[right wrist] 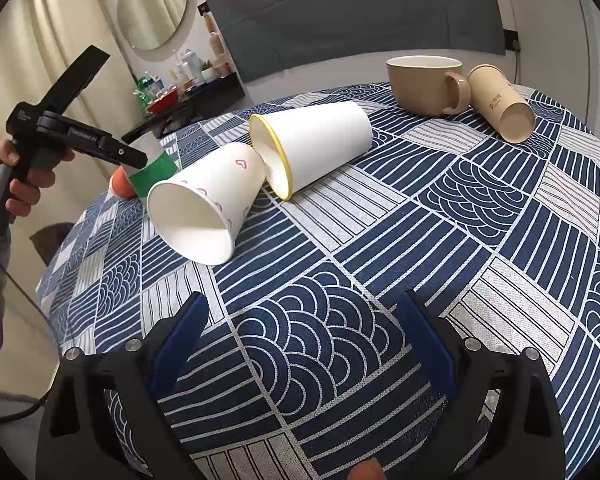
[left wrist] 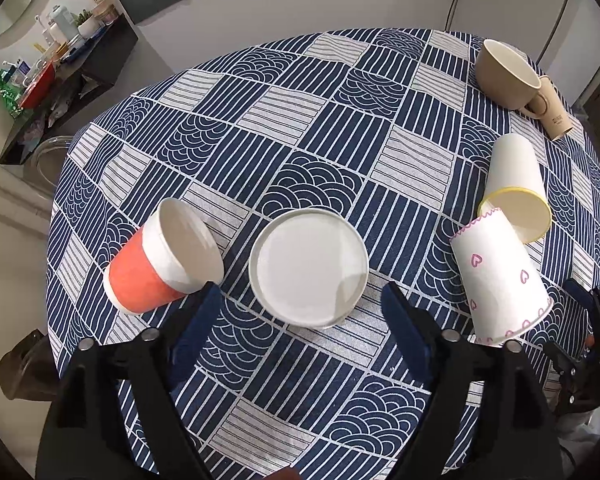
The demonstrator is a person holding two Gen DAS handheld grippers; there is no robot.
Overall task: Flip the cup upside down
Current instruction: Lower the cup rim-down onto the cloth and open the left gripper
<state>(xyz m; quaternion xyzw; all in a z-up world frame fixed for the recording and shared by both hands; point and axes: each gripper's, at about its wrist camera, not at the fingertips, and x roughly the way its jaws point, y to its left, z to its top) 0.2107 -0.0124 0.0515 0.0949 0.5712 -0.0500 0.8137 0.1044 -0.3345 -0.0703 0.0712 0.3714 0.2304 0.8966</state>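
Hovering above the table, left gripper [left wrist: 300,300] has jaws spread wide, nothing between them; its blue pads flank empty cloth just short of the green-banded cup [left wrist: 309,267]. That cup stands on the patterned tablecloth [left wrist: 300,128] near the table's middle, seen almost straight from above in the left wrist view: a white disc inside a raised rim. Cannot tell from that view alone whether it is mouth-up or base-up. In the right wrist view only its green band and white edge show, partly hidden behind the left gripper's body.

Orange cup [left wrist: 156,264] lies on its side just left of it, mouth facing the green-banded cup, close but apart. Heart-print cup [right wrist: 204,208] lies on its side to the right, its base touching the mouth of the yellow-rimmed cup [right wrist: 312,144], also lying down. Far side of the table: beige mug [right wrist: 428,84] upright, tan paper cup [right wrist: 500,102] tipped over against its handle.

Right gripper [right wrist: 300,320] also wide open, holding nothing, over bare tablecloth at the near edge, well apart from every cup. Left hand [right wrist: 20,184] grips the left tool's handle.
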